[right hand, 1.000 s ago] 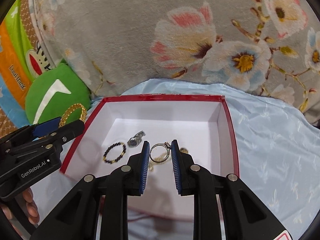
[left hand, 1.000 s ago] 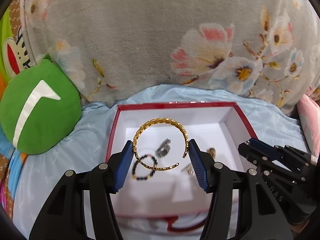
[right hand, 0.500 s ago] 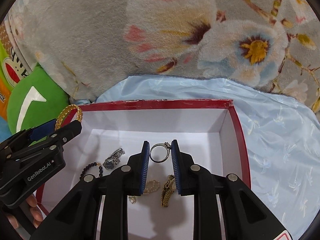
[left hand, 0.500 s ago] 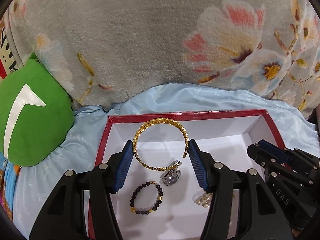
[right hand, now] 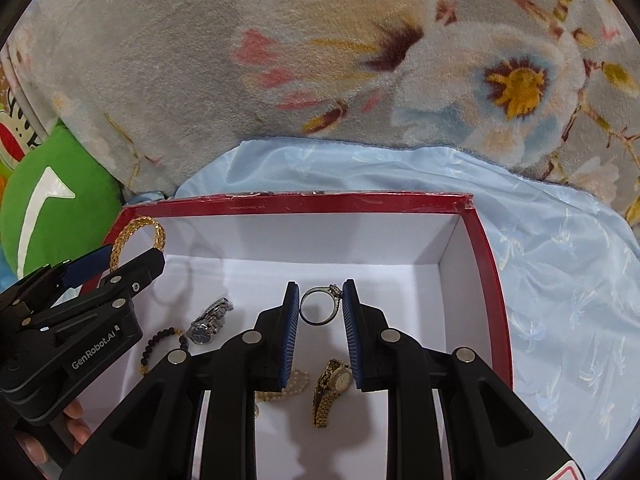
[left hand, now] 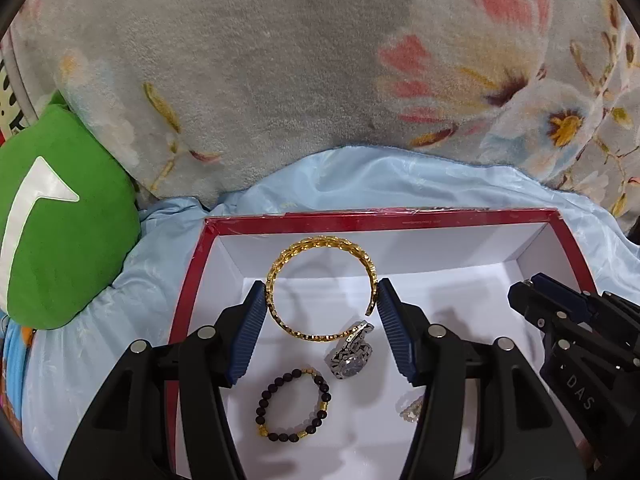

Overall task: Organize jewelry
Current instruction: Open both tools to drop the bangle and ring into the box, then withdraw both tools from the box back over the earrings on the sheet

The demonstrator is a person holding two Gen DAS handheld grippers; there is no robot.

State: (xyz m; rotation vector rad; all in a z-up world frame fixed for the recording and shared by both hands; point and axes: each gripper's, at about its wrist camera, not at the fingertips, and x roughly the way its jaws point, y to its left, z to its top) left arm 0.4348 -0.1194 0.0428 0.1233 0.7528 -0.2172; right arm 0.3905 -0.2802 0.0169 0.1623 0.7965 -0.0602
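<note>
Hovering mid-frame over the red box (left hand: 400, 216), left gripper (left hand: 322, 306) pinches the stiff, springy gold bangle (left hand: 320, 284) across its width; right gripper (right hand: 320, 306) clamps the tiny, slippery ring (right hand: 320, 306) by its band.

Your left gripper (left hand: 322, 300) holds the bangle (left hand: 320, 286) over the box (left hand: 380, 216), left side; your right gripper (right hand: 320, 306) holds the ring (right hand: 320, 306) right of it. In the box below: beaded bracelet (left hand: 294, 406) left, watch (left hand: 352, 354) just right of it, second watch (right hand: 332, 390) further right. Cushion (left hand: 56, 236) lies left of the box, blanket (left hand: 280, 60) behind.
</note>
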